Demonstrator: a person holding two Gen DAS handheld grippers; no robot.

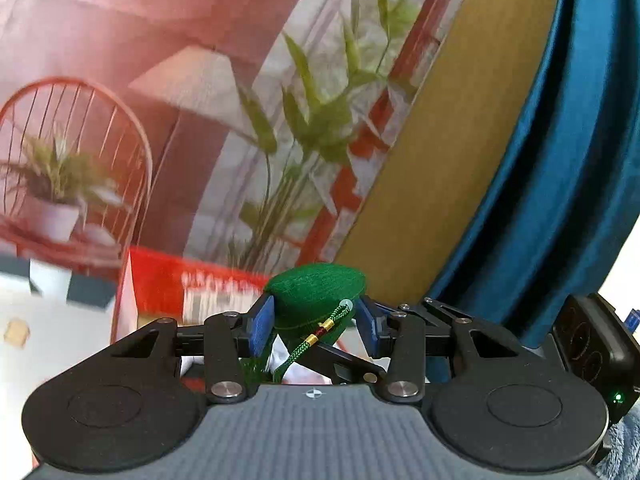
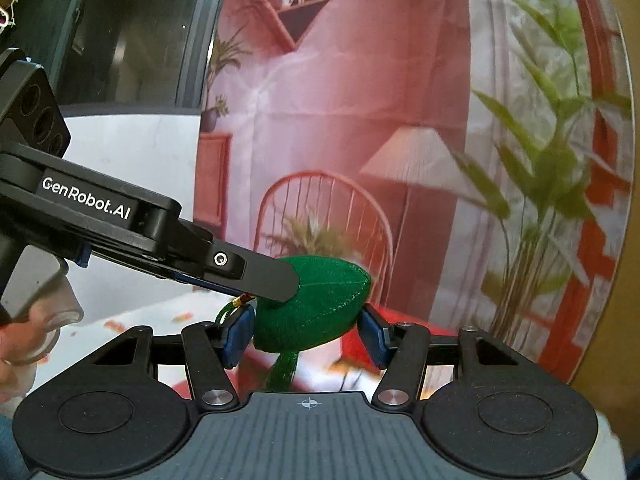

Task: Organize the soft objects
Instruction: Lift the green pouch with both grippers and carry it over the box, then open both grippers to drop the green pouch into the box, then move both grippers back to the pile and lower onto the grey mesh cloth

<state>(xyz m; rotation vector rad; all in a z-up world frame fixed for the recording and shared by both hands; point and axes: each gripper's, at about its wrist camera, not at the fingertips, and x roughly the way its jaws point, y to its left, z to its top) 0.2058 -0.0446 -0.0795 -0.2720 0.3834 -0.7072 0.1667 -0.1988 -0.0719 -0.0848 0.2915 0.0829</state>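
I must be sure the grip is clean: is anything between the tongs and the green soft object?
Nothing visible. Both tongs, left and right, hold the green soft object directly; only its own cord hangs below.

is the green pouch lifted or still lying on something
Lifted: the green pouch hangs in the air between both grippers, left gripper and right gripper, its tassel dangling free.
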